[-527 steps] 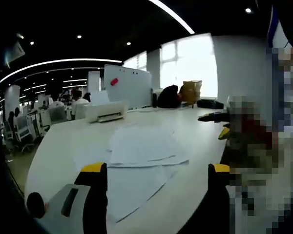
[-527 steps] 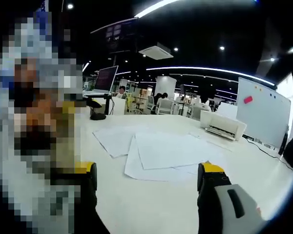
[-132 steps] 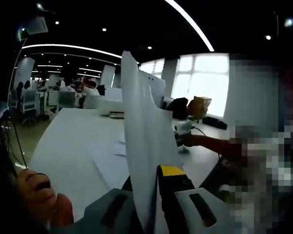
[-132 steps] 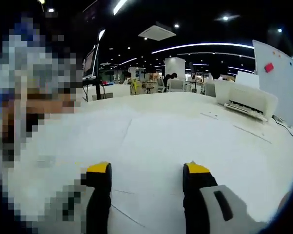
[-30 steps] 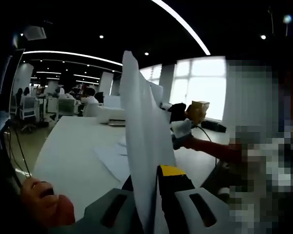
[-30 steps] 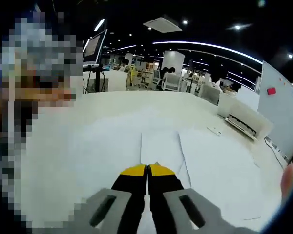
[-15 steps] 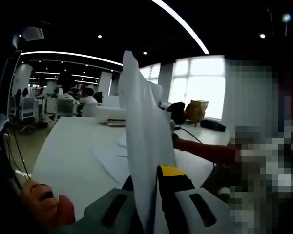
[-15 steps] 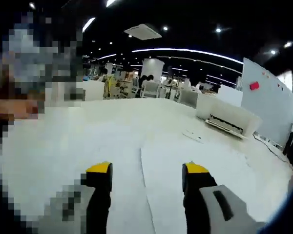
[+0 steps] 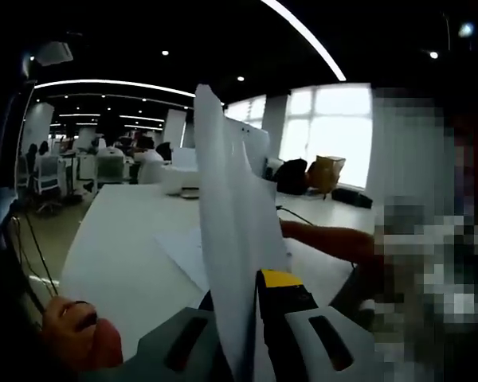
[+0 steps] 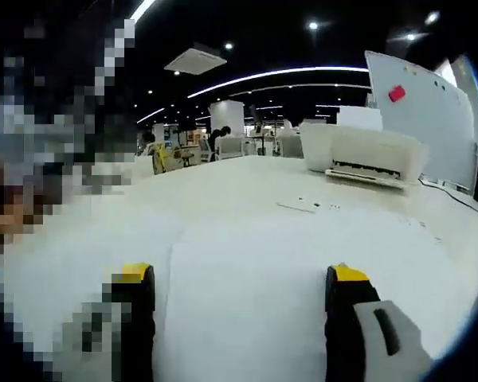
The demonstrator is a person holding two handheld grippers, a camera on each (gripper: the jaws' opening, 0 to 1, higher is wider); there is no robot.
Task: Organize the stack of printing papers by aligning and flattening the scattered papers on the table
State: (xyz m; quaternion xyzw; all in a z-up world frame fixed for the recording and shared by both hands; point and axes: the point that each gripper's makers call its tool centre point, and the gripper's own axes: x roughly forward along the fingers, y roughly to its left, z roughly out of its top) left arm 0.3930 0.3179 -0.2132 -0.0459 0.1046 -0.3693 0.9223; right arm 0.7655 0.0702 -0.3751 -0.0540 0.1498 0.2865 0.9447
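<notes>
My left gripper (image 9: 251, 318) pinches upright papers (image 9: 227, 231); right gripper (image 10: 243, 290), fingers spread, hovers over a sheet (image 10: 247, 270) near the printer (image 10: 362, 155).

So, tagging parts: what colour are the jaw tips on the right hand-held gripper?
Yellow, capping dark jaws; the right hand-held gripper shows them best in the right gripper view.

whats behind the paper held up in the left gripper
Past the held sheets: the table, loose papers on it, a printer and a whiteboard. The sheets hide whatever lies directly behind them.
</notes>
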